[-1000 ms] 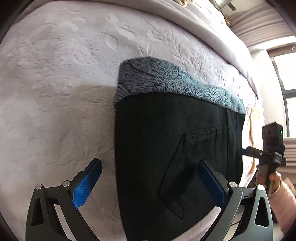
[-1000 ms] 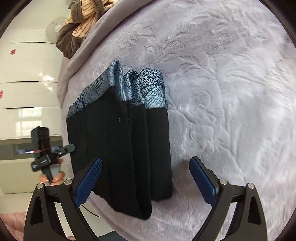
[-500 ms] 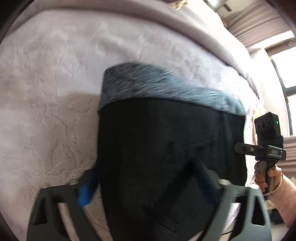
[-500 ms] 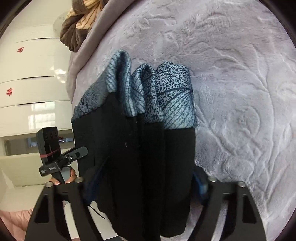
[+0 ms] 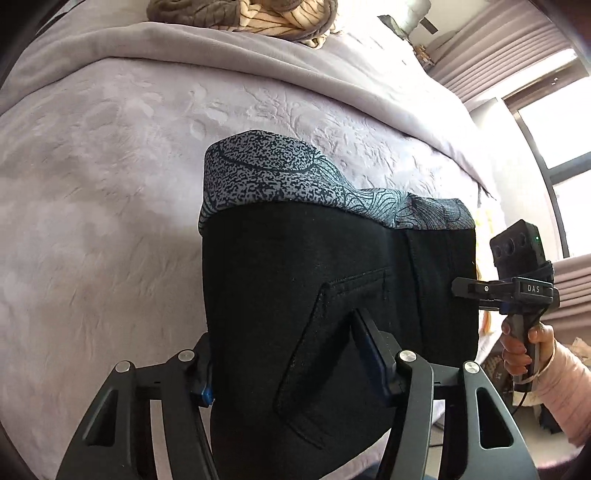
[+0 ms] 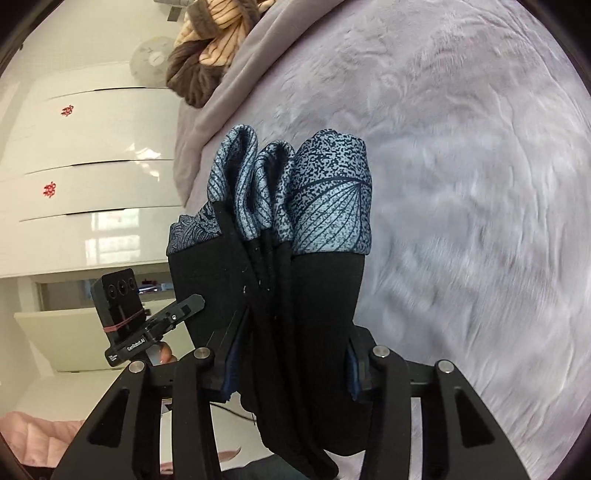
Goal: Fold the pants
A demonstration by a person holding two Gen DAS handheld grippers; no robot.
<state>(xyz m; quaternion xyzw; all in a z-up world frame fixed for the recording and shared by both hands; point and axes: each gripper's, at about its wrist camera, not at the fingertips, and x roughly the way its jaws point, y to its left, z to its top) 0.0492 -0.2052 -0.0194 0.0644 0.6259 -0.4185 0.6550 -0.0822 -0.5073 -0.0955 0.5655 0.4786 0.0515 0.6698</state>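
The folded black pants (image 5: 332, 295) with a grey patterned band (image 5: 280, 181) lie in a thick stack at the near edge of the bed. My left gripper (image 5: 284, 358) is shut on the stack's left end, one finger under and one on top near the back pocket. My right gripper (image 6: 291, 362) is shut on the other end of the pants (image 6: 295, 295), where the layers and the patterned band (image 6: 328, 206) bunch up between the fingers. The right gripper also shows at the right of the left wrist view (image 5: 465, 288).
The lilac embossed bedspread (image 5: 110, 184) covers the bed all around. A brown and cream striped garment (image 5: 258, 14) lies at the far side. White drawers (image 6: 92, 147) stand beside the bed. A window with curtains (image 5: 546, 110) is at the right.
Both grippers moved in over the ends of the folded pants and closed on them. The stack now looks squeezed and slightly raised at the ends.
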